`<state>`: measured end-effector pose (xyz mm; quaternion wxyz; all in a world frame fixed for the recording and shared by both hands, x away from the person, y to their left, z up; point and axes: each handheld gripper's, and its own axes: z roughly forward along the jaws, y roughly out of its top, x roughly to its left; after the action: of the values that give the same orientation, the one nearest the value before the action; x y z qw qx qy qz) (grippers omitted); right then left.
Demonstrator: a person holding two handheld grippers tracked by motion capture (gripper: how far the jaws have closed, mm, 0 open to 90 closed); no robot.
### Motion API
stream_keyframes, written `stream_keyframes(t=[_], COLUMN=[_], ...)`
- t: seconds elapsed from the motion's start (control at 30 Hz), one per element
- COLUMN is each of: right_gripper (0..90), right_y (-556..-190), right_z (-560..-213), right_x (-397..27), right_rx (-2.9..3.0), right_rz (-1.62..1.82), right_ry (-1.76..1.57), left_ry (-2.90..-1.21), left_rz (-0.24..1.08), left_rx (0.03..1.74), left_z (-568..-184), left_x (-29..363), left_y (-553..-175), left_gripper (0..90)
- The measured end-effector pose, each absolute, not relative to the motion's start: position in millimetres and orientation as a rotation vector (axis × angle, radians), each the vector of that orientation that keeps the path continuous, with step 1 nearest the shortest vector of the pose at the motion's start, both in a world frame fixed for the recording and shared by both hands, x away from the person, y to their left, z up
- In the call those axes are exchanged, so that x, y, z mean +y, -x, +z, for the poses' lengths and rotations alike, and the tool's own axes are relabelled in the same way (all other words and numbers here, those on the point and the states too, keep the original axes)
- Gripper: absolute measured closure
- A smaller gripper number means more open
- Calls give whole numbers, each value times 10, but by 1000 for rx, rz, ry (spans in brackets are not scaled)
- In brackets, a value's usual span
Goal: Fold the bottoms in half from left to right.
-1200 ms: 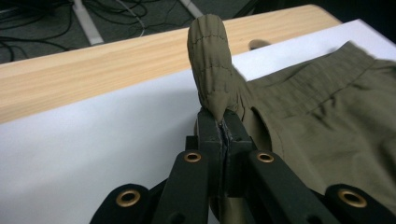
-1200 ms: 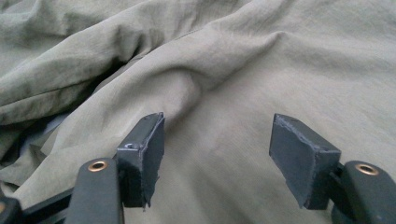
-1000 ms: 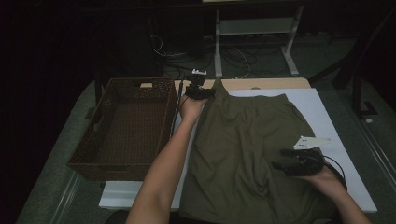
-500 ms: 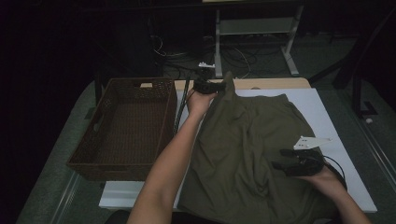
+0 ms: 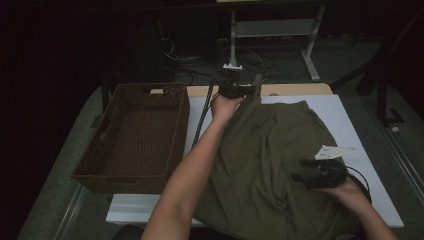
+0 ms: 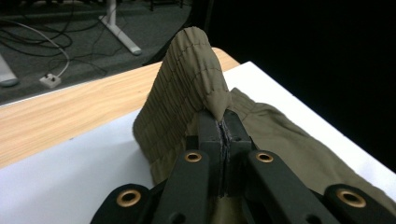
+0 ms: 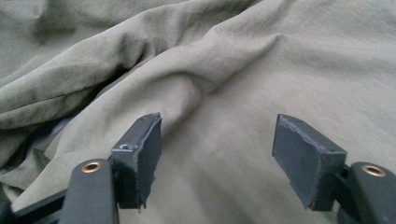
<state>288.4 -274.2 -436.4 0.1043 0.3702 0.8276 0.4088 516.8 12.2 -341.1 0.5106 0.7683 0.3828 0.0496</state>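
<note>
Cloth of an olive garment [image 5: 272, 165] covers most of the white board [image 5: 350, 125] on the table, spreading from the far edge down to the near edge between the person's two forearms; its ribbed, gathered waistband [image 6: 187, 88] rises in a peak at the far side, pinched and lifted clear of the board; the left gripper [image 5: 239, 91] holds that peak, its jaws pressed together with the fabric clamped between the pads, as the left gripper view shows close up; the left hand [image 5: 225, 106] grips the tool at the far edge of the board, arm stretched across the garment; the right gripper [image 5: 306, 170] rests low over the cloth on the person's right side, jaws standing apart, having just been opening a little further, with wrinkled fabric lying beneath and between the pads [image 7: 140, 149] but not squeezed by them; left of the board sits a dark wicker basket [image 5: 170, 100], just beside the garment's edge; beyond the board a strip of wooden tabletop [image 6: 70, 116] shows, and past it cables [image 5: 250, 60] trail over the floor.
</note>
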Motion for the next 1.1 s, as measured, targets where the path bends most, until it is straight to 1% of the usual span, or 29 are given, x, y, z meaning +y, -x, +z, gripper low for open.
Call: stream_keyframes(t=[0.27,0.37,0.53,0.73,1.1], right_gripper=[204,144,104,87,87], right_y=[-2884,-2887,-2893,-2894,-2891], right_z=[-4364,-4366,-4365,-4363,-4361], right_x=[-2739,-2744,-2772,-2774,-2734], right_rx=[2411,2393,2354,2335,2371], right_rz=[1214,1220,1228,1251,1256], right_ry=[-1102,-1111,-1142,-1144,-1116], left_ry=[-1832,-1833,-1834,-1836,-1853], left_rz=[75,57,34,16,-46], left_rx=[889,879,856,838,784], left_z=[-3375,-3375,-3389,-3395,-3441], left_x=[-50,-119,-236,-368,-817], left_y=[-5163,-5168,-5169,-5166,-5140], left_gripper=[886,886,886,886,886])
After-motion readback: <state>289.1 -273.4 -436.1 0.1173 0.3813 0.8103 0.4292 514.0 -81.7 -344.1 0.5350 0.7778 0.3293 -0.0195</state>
